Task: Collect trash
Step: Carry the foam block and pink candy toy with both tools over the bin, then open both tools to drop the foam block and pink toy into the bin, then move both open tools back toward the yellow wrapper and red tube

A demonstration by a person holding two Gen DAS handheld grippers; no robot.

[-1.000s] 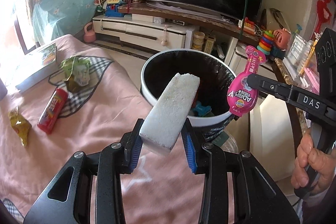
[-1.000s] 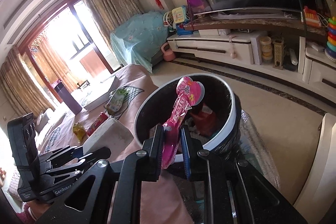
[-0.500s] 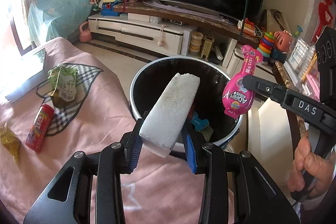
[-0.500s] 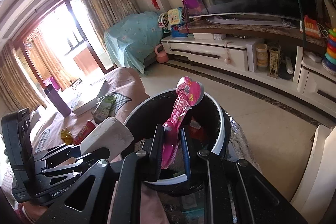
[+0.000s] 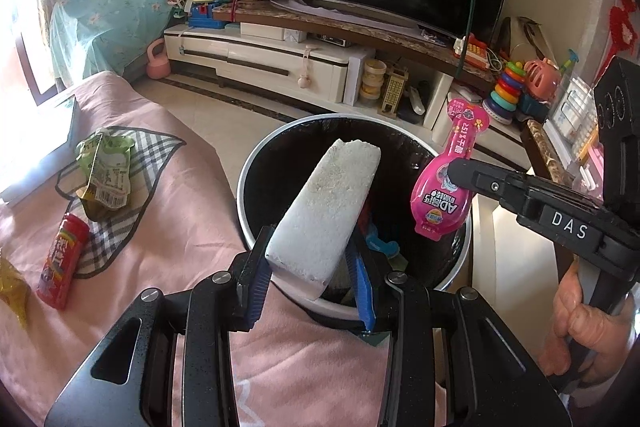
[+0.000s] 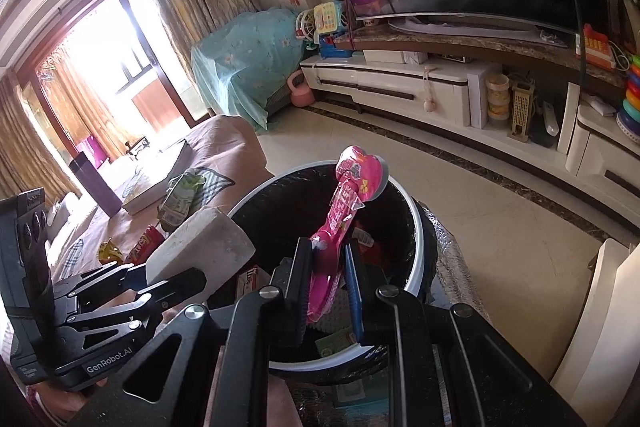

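Observation:
My left gripper [image 5: 310, 281] is shut on a white foam block [image 5: 326, 211] and holds it over the near rim of the round trash bin [image 5: 256, 227], which has a black liner and some trash inside. My right gripper [image 6: 326, 287] is shut on a pink toothbrush package [image 6: 344, 223] held over the bin [image 6: 416, 251]. In the left wrist view the package [image 5: 446, 187] hangs at the bin's right rim. The foam block [image 6: 200, 247] and left gripper also show in the right wrist view.
On the pink cloth [image 5: 180, 219] lie a green wrapper [image 5: 104, 175], a red tube [image 5: 62, 259] and a yellow wrapper [image 5: 12, 291]. A TV cabinet [image 5: 260, 63] with toys stands behind the bin. A book [image 6: 148, 191] lies further back.
Both grippers have moved closer to the bin with their loads and now hang over its opening. Both stay shut.

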